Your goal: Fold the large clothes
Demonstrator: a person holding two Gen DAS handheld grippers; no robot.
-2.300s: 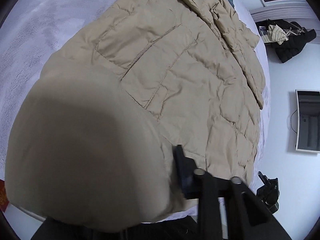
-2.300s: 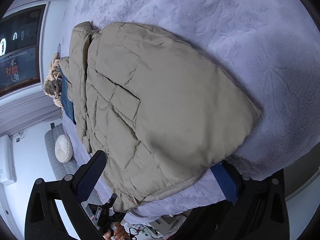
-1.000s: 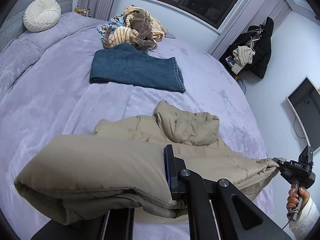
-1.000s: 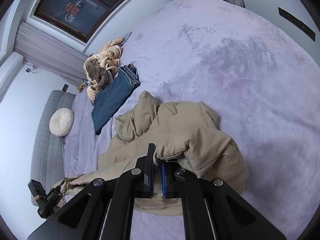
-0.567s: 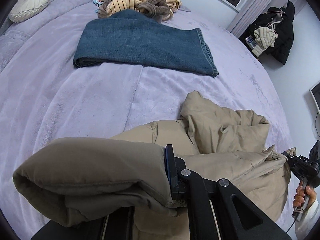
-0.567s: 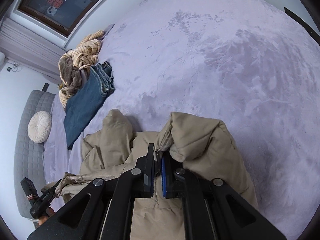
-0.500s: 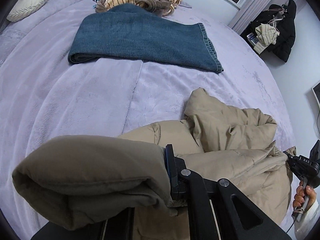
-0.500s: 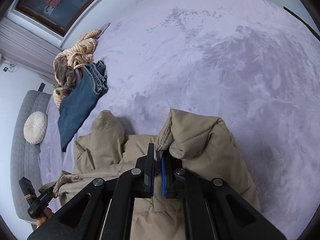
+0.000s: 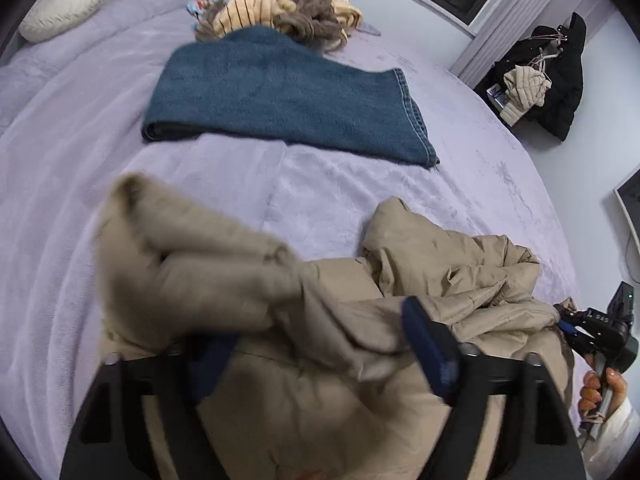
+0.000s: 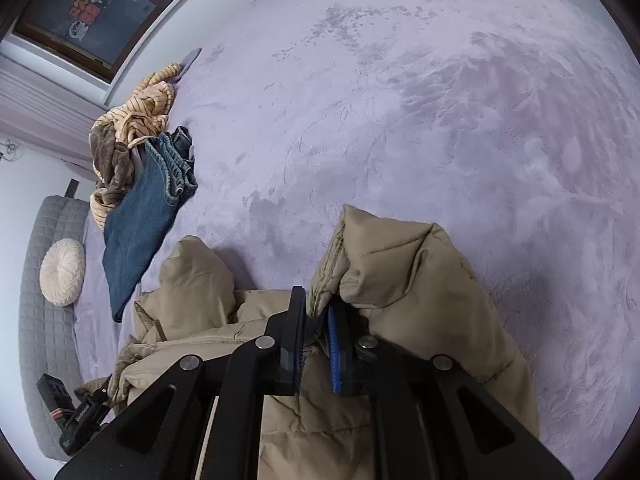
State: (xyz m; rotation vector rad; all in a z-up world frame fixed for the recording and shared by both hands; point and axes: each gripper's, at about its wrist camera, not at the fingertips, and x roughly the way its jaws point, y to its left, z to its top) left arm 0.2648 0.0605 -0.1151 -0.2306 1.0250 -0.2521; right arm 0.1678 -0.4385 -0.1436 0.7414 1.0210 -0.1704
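A beige padded jacket [image 9: 440,248] lies bunched on the lilac bed [image 9: 80,200]. My left gripper [image 9: 320,352] has its jaws opening wide; a blurred fold of the jacket hangs loose between them, off the pads. In the right wrist view the jacket [image 10: 400,280] is doubled over just ahead of my right gripper [image 10: 316,336]. Its jaws are opening, a narrow gap shows, and the jacket's stitched hem still sits between the tips. The right gripper [image 9: 568,320] also shows at the jacket's far edge, held by a hand [image 9: 600,392].
Folded blue jeans [image 9: 280,96] lie beyond the jacket, with a heap of striped and brown clothes [image 9: 288,4] behind them. A round cream cushion [image 9: 60,0] rests by the grey headboard. A dark coat [image 9: 560,72] hangs off the bed's right side.
Both grippers came down onto the bed with the jacket's hem folded over. The left jaws have sprung wide and dropped their thick fold. The right jaws have parted slightly.
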